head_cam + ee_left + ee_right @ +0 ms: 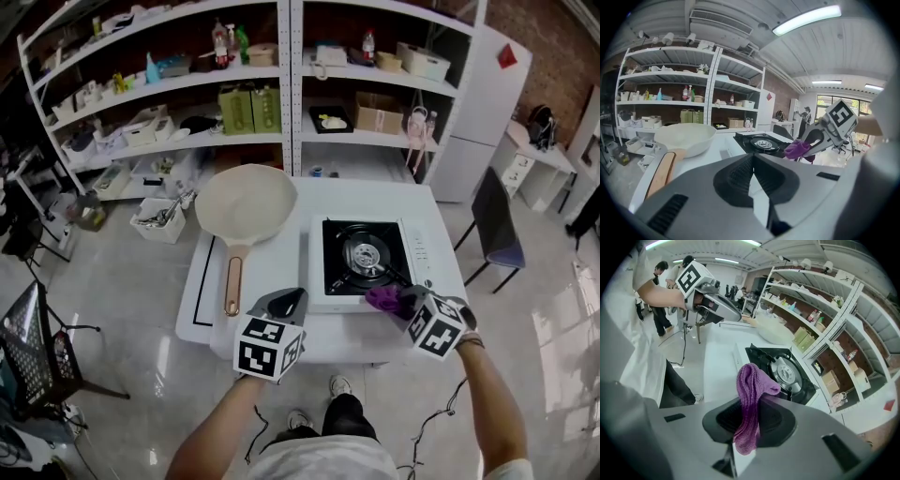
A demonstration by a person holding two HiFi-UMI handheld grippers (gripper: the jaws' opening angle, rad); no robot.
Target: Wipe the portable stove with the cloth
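Right tool [401, 302] has its jaws clamped on the purple cloth [382, 298]. In the right gripper view the cloth [750, 404] is pinched between the jaws, one bunched end sticking up past the tips and the other hanging down inside. The cloth sits over the front right part of the portable stove [361, 258], at the edge of its black top; contact with the surface cannot be told. The stove is white-bodied with a black top and a round burner [364, 251], and stands on the right half of the white bench [272, 262], near the front edge.

Left tool [286, 302] has its jaws together with nothing between them, confirmed in the left gripper view [753, 157]. It is over the bench front edge, just beside the stove's front left corner.

Cream pan [246, 202] lies on the back left part of the bench, with its wooden handle [232, 284] pointing toward the front edge. Shelves [234, 89] with boxes and bottles stand behind the bench.
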